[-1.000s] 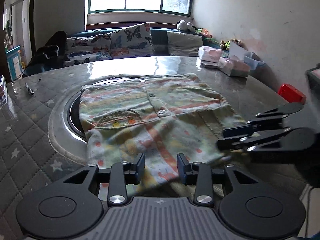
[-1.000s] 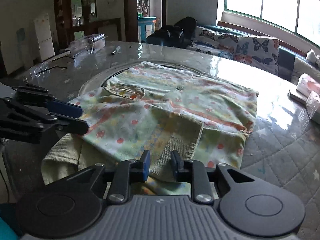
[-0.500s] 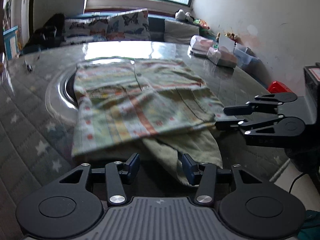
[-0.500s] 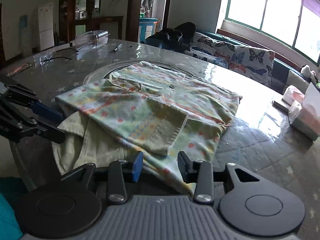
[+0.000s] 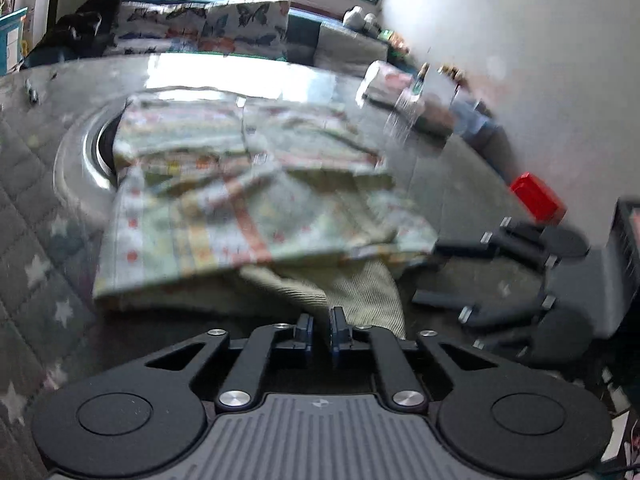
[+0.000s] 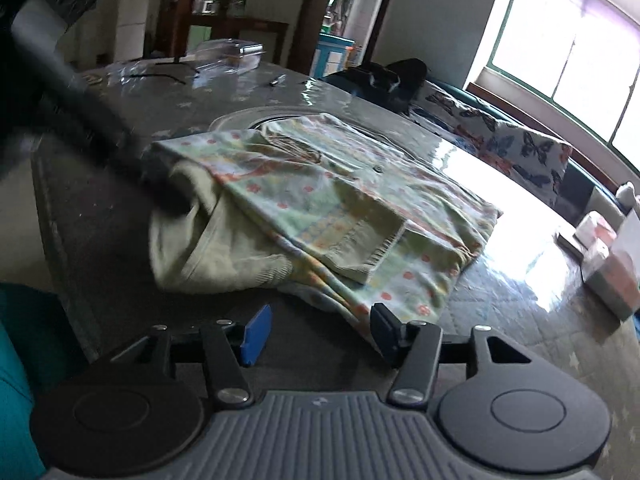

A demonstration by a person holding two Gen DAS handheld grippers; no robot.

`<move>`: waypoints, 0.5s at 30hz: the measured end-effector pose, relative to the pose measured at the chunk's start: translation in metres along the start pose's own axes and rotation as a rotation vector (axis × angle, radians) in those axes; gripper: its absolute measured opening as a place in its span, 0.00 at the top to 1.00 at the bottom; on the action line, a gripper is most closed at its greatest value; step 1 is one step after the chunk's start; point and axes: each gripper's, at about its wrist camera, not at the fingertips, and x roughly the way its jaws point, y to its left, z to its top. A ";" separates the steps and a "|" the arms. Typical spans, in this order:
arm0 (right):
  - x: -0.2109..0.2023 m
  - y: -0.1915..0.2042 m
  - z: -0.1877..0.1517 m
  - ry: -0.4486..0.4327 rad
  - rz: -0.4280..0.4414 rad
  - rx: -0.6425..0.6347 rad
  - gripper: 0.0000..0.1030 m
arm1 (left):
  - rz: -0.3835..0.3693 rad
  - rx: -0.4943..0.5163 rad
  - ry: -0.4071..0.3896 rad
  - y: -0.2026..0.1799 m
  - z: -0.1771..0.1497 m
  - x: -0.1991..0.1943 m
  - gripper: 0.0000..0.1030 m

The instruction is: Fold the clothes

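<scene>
Patterned shirt [image 5: 256,200] lies on the table [image 5: 36,184] in the left wrist view, collar end far, hem near; the left tool [image 5: 320,330], wider half a second ago, is now nearly closed, whether on the ribbed cloth I cannot tell. Right wrist view: the right tool [image 6: 318,330] gapes wider than before, empty, just short of the shirt's corner.

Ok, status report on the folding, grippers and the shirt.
Left gripper nearly shut at the ribbed hem, grip unconfirmed. Right gripper open, empty. Patterned shirt part-folded on table. Nothing blocking.

Black tool [image 6: 318,334], blue pads [image 6: 256,334], silver screws
</scene>
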 end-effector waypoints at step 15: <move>0.034 -0.013 0.036 -0.087 0.111 0.106 0.75 | -0.041 0.007 -0.079 0.012 0.042 -0.011 0.91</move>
